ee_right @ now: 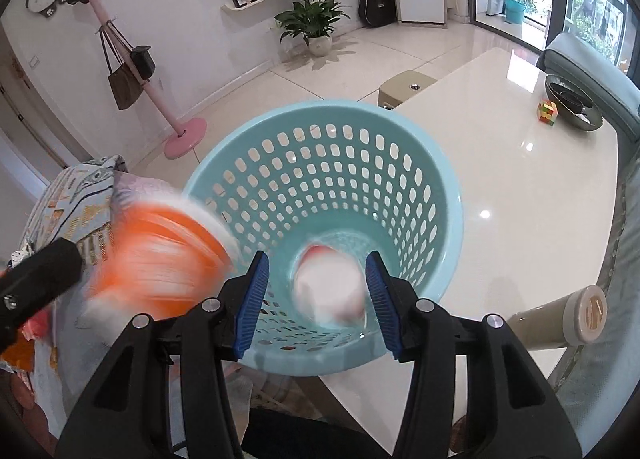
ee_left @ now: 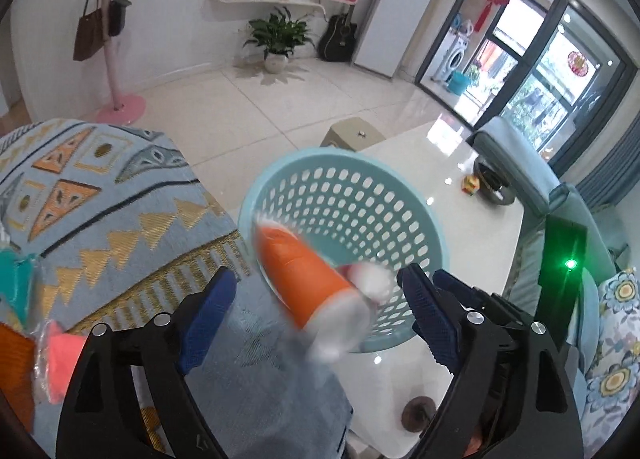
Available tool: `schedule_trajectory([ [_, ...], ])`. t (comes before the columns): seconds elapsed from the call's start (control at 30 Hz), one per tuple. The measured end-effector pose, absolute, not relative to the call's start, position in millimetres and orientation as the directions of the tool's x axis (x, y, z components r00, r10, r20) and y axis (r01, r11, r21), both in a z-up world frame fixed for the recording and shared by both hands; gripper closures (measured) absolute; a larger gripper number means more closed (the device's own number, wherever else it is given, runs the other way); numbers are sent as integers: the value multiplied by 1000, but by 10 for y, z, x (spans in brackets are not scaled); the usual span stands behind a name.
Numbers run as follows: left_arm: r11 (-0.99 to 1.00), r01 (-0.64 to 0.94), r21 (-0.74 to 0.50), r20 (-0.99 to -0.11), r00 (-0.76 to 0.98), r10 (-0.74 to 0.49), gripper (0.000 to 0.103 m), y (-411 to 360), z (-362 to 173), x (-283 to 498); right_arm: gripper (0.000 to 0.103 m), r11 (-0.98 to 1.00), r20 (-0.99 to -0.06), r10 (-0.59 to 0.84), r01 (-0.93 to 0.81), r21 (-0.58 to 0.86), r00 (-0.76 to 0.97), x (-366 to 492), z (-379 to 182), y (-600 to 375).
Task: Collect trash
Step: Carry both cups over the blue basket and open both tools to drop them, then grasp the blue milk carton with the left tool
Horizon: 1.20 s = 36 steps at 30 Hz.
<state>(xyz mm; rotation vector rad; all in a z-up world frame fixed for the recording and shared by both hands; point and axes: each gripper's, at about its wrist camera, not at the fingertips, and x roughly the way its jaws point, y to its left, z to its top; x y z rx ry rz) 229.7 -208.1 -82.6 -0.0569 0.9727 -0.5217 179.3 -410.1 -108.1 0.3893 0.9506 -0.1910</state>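
Two pieces of trash sit blurred in my views, both at the pale blue perforated basket (ee_right: 324,195) that stands on the glossy white table (ee_right: 520,187). In the left wrist view, an orange-labelled bottle (ee_left: 308,283) hangs at lower centre between the blue pads of my left tool (ee_left: 316,311), touching neither; the jaws are spread wide and grip nothing, so I read it as let go and falling. Its lower end overlaps the basket's near rim, not the middle of the mouth, and that is my main worry: it may clip the rim and bounce out onto the table or onto the patterned cloth (ee_left: 100,199) at the left of the frame. In the right wrist view the same bottle smears across the lower left, beside the basket's wall. There, at lower centre, a whitish crumpled item with a red patch (ee_right: 332,287) shows between the pads of my right tool (ee_right: 316,291), which are about half open. I see a gap on the left side, but the blur keeps me from telling whether the pads press on it or whether it already lies at the bottom of the basket. If it is held, opening should drop it cleanly; the basket looks light, so a knock from either tool could tip it.
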Motion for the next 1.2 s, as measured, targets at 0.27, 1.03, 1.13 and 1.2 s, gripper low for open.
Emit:
schedule_trajectory([
  [0.27, 866, 407, -292, -697, 529, -484, 20, -1771, -447, 1893, 56, 923, -777, 6, 295, 246, 630, 1525, -716, -3929],
  [1.03, 973, 97, -209, -457, 870, -185, 17, 1054, 484, 545, 46, 959, -512, 274, -194, 206, 814, 950, 466, -1625],
  [1.13, 985, 31, -171, -478, 871, -110, 16, 1443, 383, 517, 46, 955, -527, 295, -227, 191, 797, 945, 402, -1358],
  [1.2, 991, -3, -137, -497, 865, -66, 16, 1729, 282, 550, 46, 953, -537, 303, -241, 185, 787, 934, 353, -1233],
])
